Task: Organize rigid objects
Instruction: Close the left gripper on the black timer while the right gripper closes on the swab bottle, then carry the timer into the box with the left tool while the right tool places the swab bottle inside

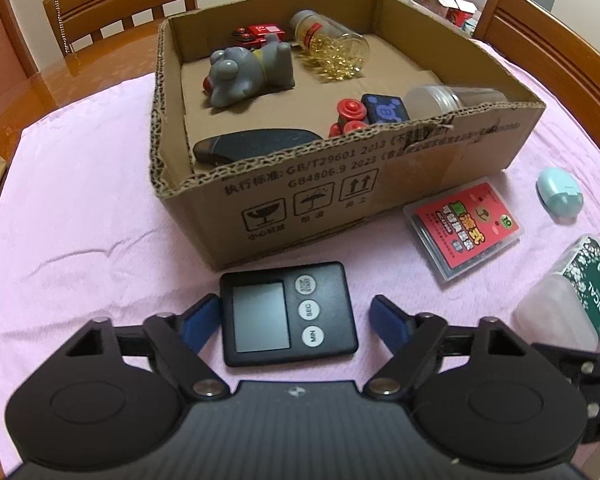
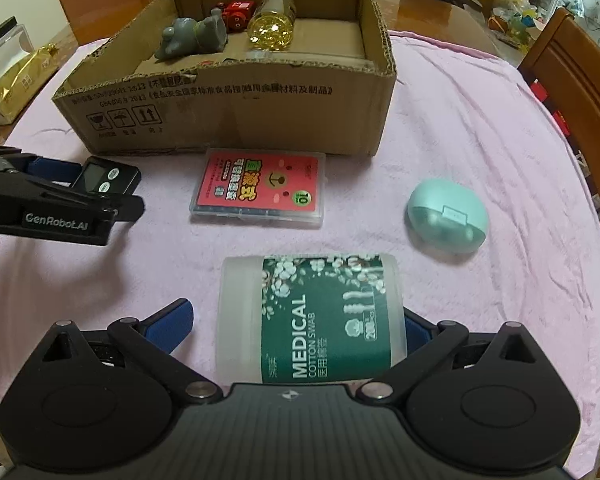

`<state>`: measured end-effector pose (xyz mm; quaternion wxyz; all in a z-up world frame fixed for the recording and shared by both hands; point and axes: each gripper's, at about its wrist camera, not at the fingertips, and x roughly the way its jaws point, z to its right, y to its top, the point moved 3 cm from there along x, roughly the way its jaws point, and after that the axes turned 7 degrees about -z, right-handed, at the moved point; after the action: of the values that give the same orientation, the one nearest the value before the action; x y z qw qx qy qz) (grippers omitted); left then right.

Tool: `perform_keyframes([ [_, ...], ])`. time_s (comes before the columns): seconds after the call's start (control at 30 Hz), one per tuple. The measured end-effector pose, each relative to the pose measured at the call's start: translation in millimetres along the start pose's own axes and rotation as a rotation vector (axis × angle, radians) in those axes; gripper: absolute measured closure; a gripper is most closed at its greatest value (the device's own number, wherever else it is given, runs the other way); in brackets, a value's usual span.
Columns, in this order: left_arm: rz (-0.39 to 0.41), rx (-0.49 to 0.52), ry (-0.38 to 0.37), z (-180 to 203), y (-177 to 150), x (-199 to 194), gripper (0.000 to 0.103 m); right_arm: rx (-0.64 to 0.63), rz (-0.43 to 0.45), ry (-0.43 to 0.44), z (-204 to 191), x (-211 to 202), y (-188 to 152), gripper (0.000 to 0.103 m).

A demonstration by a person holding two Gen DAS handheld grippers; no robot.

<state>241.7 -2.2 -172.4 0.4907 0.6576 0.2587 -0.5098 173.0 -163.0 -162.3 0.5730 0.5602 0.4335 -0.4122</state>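
A cardboard box (image 1: 380,184) (image 2: 236,120) stands on the pink cloth and holds a grey toy, red toys, a jar of gold capsules and other items. My left gripper (image 1: 294,320) is open, with a black digital timer (image 1: 288,316) (image 2: 104,178) lying flat between its blue fingers. My right gripper (image 2: 300,320) is open around a cotton swab jar (image 2: 312,320) (image 1: 568,292) lying on its side. A red card case (image 2: 260,188) (image 1: 464,228) and a mint earbud case (image 2: 446,218) (image 1: 560,196) lie on the cloth.
Wooden chairs (image 1: 120,8) (image 2: 572,92) stand around the table. A gold packet (image 2: 24,76) and a clear container (image 2: 4,40) sit at the left edge. The left gripper's body (image 2: 60,204) shows at the left of the right wrist view.
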Motion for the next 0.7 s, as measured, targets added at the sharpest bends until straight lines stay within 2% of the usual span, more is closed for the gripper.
perform_keyframes([
  [0.07, -0.003, -0.005, -0.001, -3.2, 0.0, -1.8, 0.032, 0.006, -0.006, -0.008, -1.5, -0.7, 1.7, 0.0],
  [0.17, -0.01, -0.014, 0.003, -4.9, 1.0, -2.6, 0.032, 0.01, -0.009, -0.038, -3.5, -0.4, 4.1, 0.003],
  [0.27, -0.016, -0.012, 0.004, -3.3, 1.5, -2.5, 0.032, 0.0, -0.028, -0.074, -5.8, 2.1, 5.1, 0.016],
  [0.47, -0.026, -0.01, -0.029, -8.2, 0.5, -5.5, 0.033, -0.021, -0.029, -0.067, -4.6, -0.5, 4.2, 0.017],
  [0.7, -0.018, 0.053, -0.037, -8.0, 1.3, -24.1, 0.033, -0.083, -0.015, -0.031, -4.4, -10.0, 8.1, 0.017],
])
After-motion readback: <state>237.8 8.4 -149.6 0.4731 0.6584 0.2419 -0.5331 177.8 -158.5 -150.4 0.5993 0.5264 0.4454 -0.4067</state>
